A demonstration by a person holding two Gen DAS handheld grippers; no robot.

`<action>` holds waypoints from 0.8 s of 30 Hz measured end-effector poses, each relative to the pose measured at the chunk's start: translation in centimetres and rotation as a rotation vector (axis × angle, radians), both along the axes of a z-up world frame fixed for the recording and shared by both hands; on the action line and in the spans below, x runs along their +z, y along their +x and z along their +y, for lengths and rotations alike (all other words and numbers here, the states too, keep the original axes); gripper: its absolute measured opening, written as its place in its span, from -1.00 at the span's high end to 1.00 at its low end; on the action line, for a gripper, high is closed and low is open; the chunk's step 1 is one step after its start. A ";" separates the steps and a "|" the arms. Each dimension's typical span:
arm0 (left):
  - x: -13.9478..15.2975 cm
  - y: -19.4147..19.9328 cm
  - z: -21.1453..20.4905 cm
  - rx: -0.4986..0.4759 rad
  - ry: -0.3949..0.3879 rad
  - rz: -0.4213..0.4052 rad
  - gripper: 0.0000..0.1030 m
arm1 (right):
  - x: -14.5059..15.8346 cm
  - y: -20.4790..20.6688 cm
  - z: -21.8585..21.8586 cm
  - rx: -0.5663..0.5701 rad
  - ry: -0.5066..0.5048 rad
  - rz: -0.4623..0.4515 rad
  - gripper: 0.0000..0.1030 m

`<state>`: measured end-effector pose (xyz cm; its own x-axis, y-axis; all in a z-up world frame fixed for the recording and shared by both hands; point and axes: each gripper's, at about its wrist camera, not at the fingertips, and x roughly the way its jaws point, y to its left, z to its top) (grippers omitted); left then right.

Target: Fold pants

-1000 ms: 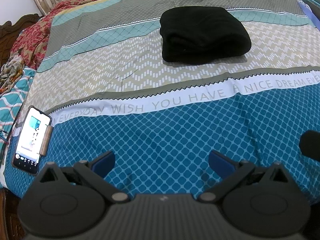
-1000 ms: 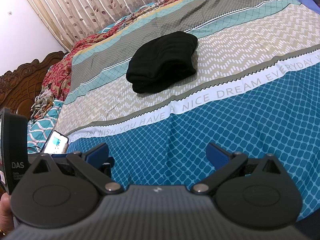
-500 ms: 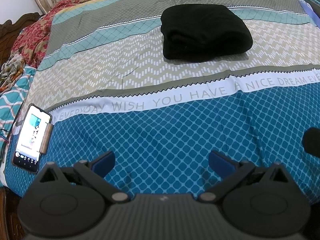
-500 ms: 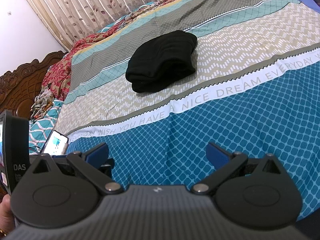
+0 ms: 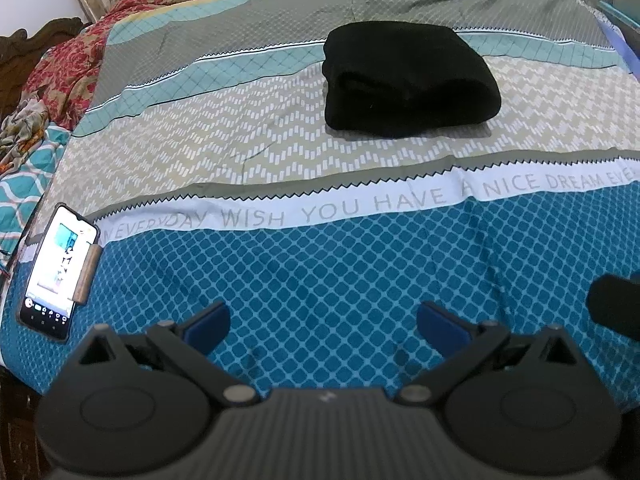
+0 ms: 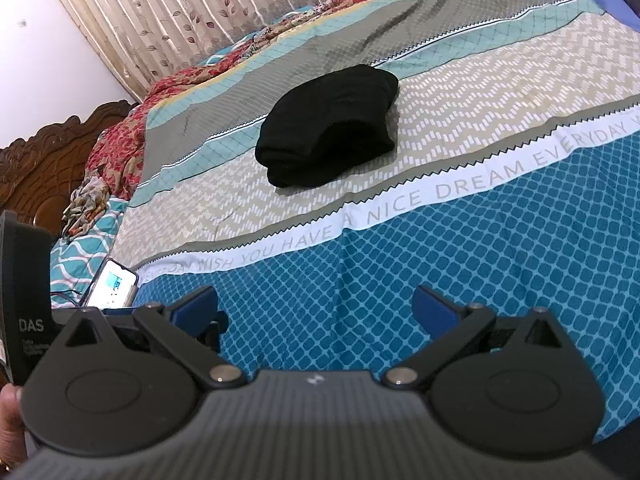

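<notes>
The black pants (image 5: 408,80) lie folded into a compact bundle on the beige zigzag band of the bedsheet (image 5: 320,272), far ahead of both grippers. In the right wrist view the pants (image 6: 328,128) sit up and left of centre. My left gripper (image 5: 323,326) is open over the blue diamond-patterned part of the sheet, holding nothing. My right gripper (image 6: 315,309) is also open and empty, over the same blue area near the bed's front edge. Blue pads (image 5: 208,326) line the fingers.
A lit phone (image 5: 56,272) in a clamp lies at the bed's left edge, also seen as the phone (image 6: 114,282) from the right. Patterned red fabric (image 5: 68,72) is piled at the far left near a carved wooden headboard (image 6: 48,156). Curtains (image 6: 200,12) hang behind.
Both grippers stay open and nearly still. The views shift only slightly, with the pants sitting a touch lower in the left wrist view.
</notes>
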<state>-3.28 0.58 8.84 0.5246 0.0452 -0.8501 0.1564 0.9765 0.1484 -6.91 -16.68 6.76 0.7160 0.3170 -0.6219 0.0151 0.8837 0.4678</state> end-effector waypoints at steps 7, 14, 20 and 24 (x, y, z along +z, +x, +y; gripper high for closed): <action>0.6 -0.1 0.1 -0.001 -0.035 -0.005 -1.00 | 0.0 0.0 0.1 0.001 -0.001 -0.001 -1.00; 0.8 -0.2 0.0 -0.004 -0.040 -0.005 -1.00 | 0.1 0.1 0.0 0.003 -0.003 -0.002 -1.00; 0.8 -0.3 -0.1 -0.004 -0.042 0.002 -1.00 | 0.2 0.1 0.0 0.008 -0.003 -0.008 -1.00; 0.8 -0.3 -0.1 -0.003 -0.044 0.010 -1.00 | 0.2 0.2 -0.1 0.005 -0.001 -0.005 -1.00</action>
